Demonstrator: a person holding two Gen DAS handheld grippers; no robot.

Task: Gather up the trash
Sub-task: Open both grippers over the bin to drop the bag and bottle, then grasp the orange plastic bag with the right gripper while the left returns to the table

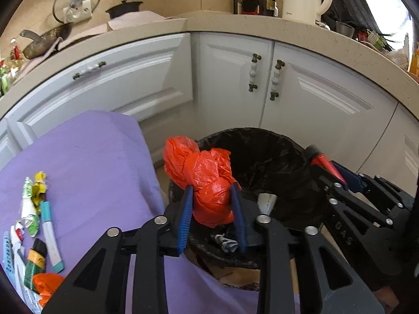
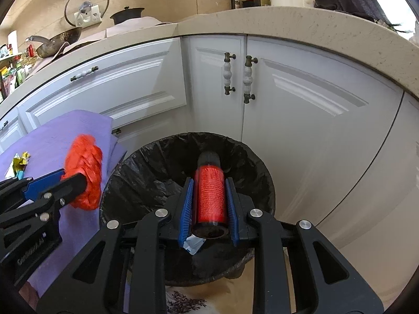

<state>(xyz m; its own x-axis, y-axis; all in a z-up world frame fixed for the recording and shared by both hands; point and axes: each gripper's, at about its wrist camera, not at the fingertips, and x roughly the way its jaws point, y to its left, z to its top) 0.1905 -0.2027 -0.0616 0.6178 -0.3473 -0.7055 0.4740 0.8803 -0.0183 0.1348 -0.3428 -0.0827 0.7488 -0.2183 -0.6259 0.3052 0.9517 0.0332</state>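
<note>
The left claw [image 1: 212, 204] is clenched on one crumpled orange plastic bag [image 1: 207, 180], its blue pads pressing the bag from both sides, and holds it over the near left rim of the bin [image 1: 262, 151], which is lined with a black bag; in the right wrist view that same orange bag [image 2: 85, 172] is blurred and partly covered by the claw's black finger. The right claw [image 2: 209, 204] grasps one red bottle with a black cap [image 2: 210, 193] lengthwise between its pads, above the open mouth of the bin [image 2: 162, 172]; in the left wrist view only the cap end and a sliver of red of the bottle [image 1: 320, 158] show past the claw's frame. Deep in the bin one pale scrap [image 1: 226, 243] is half hidden behind the fingers, and what it is cannot be made out. To the left a purple cloth [image 1: 91, 162] covers a surface whose own material is hidden. On it lies a cluster of litter [image 1: 34, 222] cut off by the picture's edge: crumpled wrappers, one white and teal tube, one green and black pack, and a second orange scrap, so the full count cannot be told. Behind stand white cabinet doors [image 1: 230, 83] under a speckled worktop [image 1: 301, 30].
</note>
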